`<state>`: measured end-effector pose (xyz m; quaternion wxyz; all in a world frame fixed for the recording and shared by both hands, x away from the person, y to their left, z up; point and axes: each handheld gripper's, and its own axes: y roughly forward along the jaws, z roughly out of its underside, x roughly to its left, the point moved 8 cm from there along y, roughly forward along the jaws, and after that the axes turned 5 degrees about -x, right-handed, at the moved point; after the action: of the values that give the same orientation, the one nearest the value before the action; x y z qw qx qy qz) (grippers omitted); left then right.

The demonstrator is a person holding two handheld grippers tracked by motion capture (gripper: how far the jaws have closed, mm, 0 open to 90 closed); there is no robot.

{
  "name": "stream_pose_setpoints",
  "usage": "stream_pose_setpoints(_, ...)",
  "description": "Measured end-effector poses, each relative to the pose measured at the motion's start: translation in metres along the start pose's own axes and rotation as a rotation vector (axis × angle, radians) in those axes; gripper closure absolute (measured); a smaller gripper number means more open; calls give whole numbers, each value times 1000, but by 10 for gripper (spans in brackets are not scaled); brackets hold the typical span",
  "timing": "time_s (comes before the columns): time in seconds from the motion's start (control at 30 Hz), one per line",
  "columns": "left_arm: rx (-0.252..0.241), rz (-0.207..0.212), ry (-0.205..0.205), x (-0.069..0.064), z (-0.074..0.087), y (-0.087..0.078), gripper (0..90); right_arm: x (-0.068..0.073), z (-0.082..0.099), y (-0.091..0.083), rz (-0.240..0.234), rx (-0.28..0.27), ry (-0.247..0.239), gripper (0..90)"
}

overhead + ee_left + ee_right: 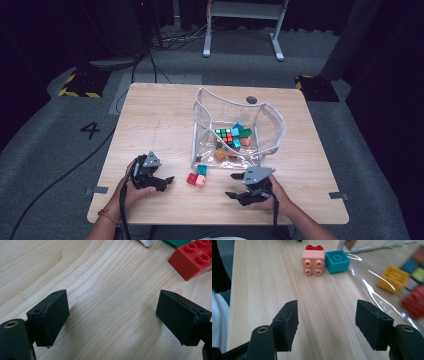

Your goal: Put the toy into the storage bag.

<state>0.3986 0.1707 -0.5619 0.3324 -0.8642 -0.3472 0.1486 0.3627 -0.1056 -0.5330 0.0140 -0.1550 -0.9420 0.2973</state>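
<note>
High view: on the wooden table (150, 115) a small cluster of loose bricks lies near the person, between the two hands and just in front of the clear plastic bag (235, 130). The cluster is a red brick (191, 179) touching a pink brick (200, 181), with a teal brick (202, 169) just beyond them, against the near edge of the bag. Inside the bag lie a colour cube (226, 136) and more bricks.

The left gripper (167, 181) rests low over the table to the left of the cluster, jaws pointing right toward it. In the left gripper view its jaws stand wide apart with bare wood between them; the red brick (193, 258) lies beyond and to the right of the right-hand jaw, apart from it, not between the pads.

The right gripper (234, 185) sits to the right of the cluster, jaws pointing left. In the right gripper view its jaws are parted, nothing between them, and the pads touch no brick. Ahead of them, well beyond the fingertips, the pink brick (313, 262) lies with the red brick (314, 247) behind it and the teal brick (337, 261) touching its right side. A yellow brick (392, 278) shows through the bag's plastic at the right.
</note>
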Motion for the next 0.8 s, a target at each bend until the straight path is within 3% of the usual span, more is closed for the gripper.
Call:
stream_pose_setpoints(0.03, 0, -1, 1, 0, 0, 0, 116, 3, -6, 12, -10, -7, -11, 352)
stream_pose_setpoints(0.07, 0, -1, 1, 0, 0, 0, 116, 6, -6, 16, -8, 18, 11, 352)
stream_pose_setpoints(0.1, 0, 0, 0, 0, 0, 0, 116, 6, -8, 21, -23, 14, -22, 352)
stream_pose_setpoints(0.23, 0, 1, -1, 0, 0, 0, 116, 12, -20, 44, -33, 22, -36, 353)
stream_pose_setpoints(0.3, 0, 0, 0, 0, 0, 0, 116, 11, -25, 52, -33, 15, -73, 356)
stream_pose_setpoints(0.37, 2, 0, 2, 0, 0, 0, 116, 12, -30, 61, -40, 5, -45, 357)
stream_pose_setpoints(0.47, 2, 1, 1, 0, 0, 0, 116, 10, -34, 67, -35, 7, -58, 358)
stream_pose_setpoints(0.57, 1, 0, 0, 0, 0, 0, 116, 11, -36, 72, -35, 17, -16, 360)
stream_pose_setpoints(0.8, 0, 0, 0, 0, 0, 0, 116, 13, -37, 79, -54, 12, -33, 373)
